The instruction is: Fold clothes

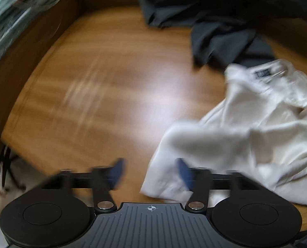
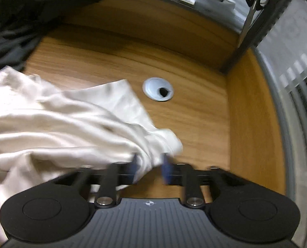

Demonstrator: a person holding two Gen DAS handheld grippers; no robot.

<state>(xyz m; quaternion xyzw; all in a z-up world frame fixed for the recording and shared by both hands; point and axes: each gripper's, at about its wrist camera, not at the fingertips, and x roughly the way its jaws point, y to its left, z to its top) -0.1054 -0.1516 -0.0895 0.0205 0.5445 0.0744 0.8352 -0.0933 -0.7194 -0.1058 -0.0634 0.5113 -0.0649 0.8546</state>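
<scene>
White shirt (image 1: 256, 124), thin, light and limp, lies crumpled on the wooden tabletop (image 1: 103, 86). Its hem corners are judged the best grip points. Left hand-held gripper (image 1: 151, 173) is spread; right hand-held gripper (image 2: 150, 165) is spread around a fold, not pinching.

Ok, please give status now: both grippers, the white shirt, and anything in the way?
Left gripper open, empty. Right gripper open, white shirt fabric between its jaws. Shirt crumpled on desk. Dark clothes heaped behind.
</scene>
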